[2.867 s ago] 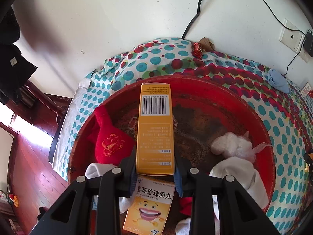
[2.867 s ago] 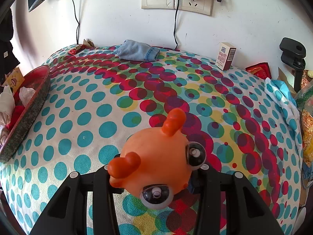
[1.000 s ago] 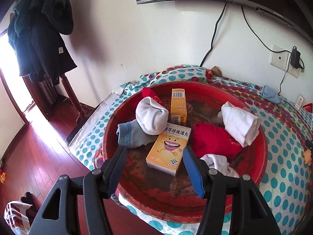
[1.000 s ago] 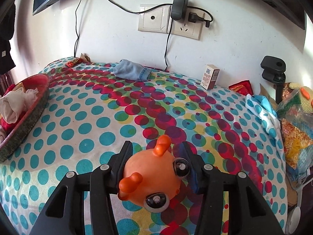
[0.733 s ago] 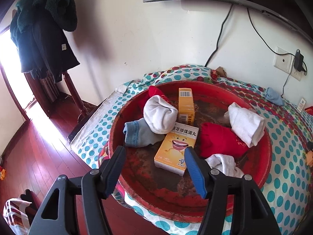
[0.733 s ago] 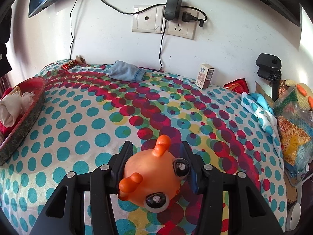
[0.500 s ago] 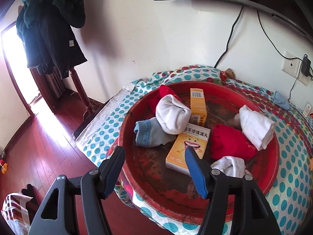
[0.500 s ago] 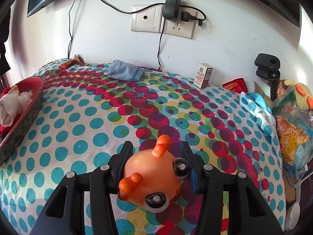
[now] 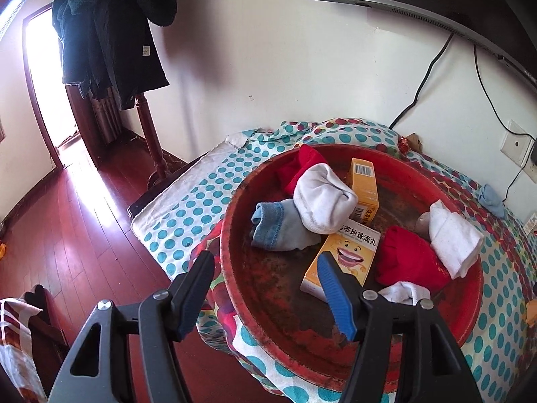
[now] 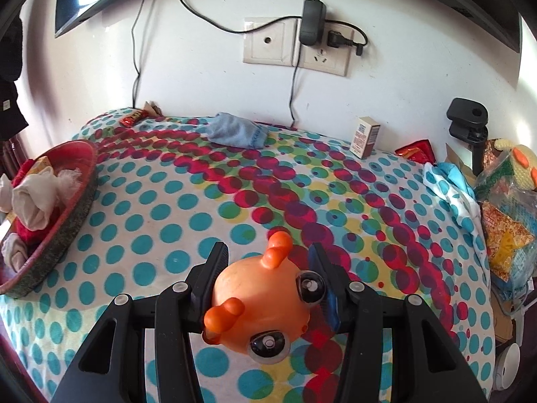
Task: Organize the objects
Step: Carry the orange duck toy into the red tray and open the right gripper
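The left gripper (image 9: pixel 266 275) hangs above the near rim of the red basin (image 9: pixel 471 305), tilted down toward it, its 2 fingers spread wide with nothing between them. In the basin lie a grey-blue sock (image 9: pixel 280 225), a rolled white sock (image 9: pixel 324 198) and 2 yellow boxes — one flat with a cartoon face (image 9: pixel 349 258), one behind it (image 9: pixel 364 186). The right gripper (image 10: pixel 268 270) is held over the dotted bedspread (image 10: pixel 188 201), well apart from the basin — clamped on an orange toy fish (image 10: pixel 265 299).
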The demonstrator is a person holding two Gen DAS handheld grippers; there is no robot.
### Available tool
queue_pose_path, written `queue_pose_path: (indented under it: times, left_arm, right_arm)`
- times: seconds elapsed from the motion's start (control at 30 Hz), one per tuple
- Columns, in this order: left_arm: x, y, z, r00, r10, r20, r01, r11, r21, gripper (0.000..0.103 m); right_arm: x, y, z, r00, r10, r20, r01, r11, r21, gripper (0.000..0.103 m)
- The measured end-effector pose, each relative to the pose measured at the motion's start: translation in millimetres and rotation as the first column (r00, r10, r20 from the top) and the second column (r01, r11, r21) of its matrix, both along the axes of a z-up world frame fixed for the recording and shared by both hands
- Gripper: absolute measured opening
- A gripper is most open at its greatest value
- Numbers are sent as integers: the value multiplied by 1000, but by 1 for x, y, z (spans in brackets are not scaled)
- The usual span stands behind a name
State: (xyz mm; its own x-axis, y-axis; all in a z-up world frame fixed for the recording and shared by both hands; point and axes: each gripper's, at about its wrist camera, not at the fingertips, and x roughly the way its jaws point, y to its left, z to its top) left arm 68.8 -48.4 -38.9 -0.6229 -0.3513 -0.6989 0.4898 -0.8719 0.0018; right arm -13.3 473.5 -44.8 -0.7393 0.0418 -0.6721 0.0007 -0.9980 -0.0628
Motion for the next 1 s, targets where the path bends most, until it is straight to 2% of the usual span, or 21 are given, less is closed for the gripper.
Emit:
queue_pose_path:
  times: [0.33,0.5,0.77,1.0]
  left_arm:
    - [2,-4,-1,999,30,-9,-30,1000,4,66]
    - [2,-11,-4,999,50,-18,-49,998,43,66]
    - [6,-17,-3,995,87,-58,-83,995,60,66]
    - [6,-20,-7,993,105,-57,-101,993,65,66]
  right_arm:
    - [12,-35,7,998,68,4,-68,998,-3,47]
    - [16,-42,13,997,82,10,-82,997,-4,47]
    - [17,-62,29,992,125,12,-125,992,-18,47]
    - [19,-95,51,979,202,-7,-202,978,-47,47]
